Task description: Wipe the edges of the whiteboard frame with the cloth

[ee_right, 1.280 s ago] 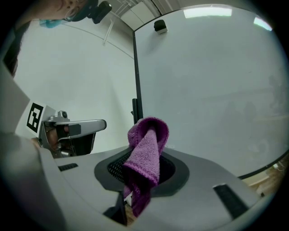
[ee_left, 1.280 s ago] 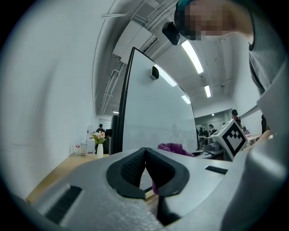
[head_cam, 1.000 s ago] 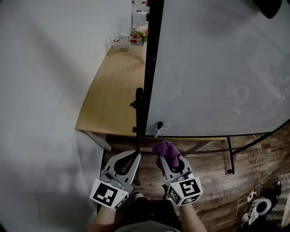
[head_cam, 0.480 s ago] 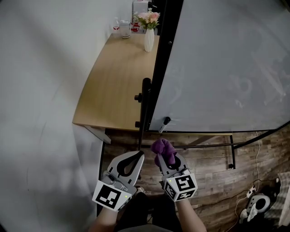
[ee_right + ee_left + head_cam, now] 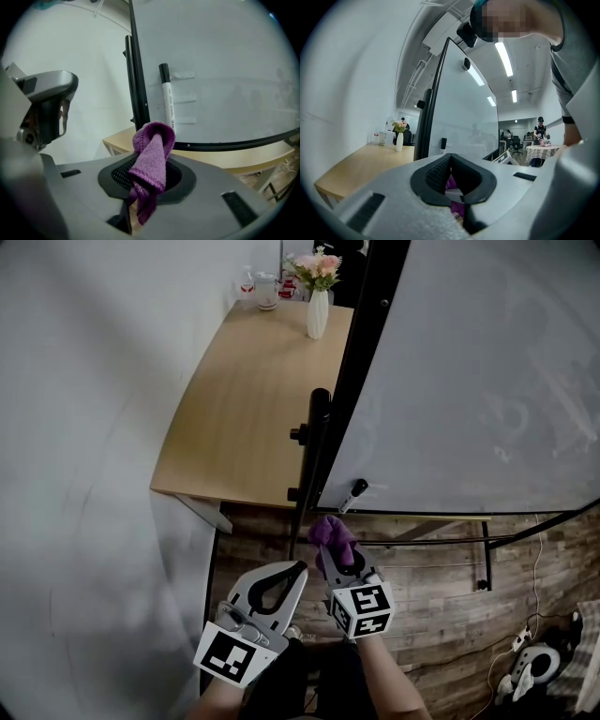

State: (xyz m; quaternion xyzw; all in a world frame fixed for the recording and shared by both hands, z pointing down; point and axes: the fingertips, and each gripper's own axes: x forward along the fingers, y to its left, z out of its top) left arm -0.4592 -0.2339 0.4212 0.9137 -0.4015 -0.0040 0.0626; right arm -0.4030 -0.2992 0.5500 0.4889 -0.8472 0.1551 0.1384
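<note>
The whiteboard (image 5: 478, 381) stands at the right, with a black frame (image 5: 361, 362) along its left side and bottom. My right gripper (image 5: 337, 561) is shut on a bunched purple cloth (image 5: 330, 532), just below the frame's lower left corner. In the right gripper view the cloth (image 5: 152, 159) sticks up between the jaws in front of the frame's left edge (image 5: 137, 89). My left gripper (image 5: 297, 568) is beside it on the left, shut and empty, its tips (image 5: 450, 157) touching.
A black marker (image 5: 355, 493) is clipped at the board's lower left. The stand's black post (image 5: 314, 451) rises beside the frame. A wooden table (image 5: 244, 399) behind carries a vase of flowers (image 5: 318, 296) and jars. Cables lie on the plank floor (image 5: 450, 606).
Both grippers have shifted a little left and forward. The cloth now sits closer under the frame's lower left corner. Both jaws stay as they were.
</note>
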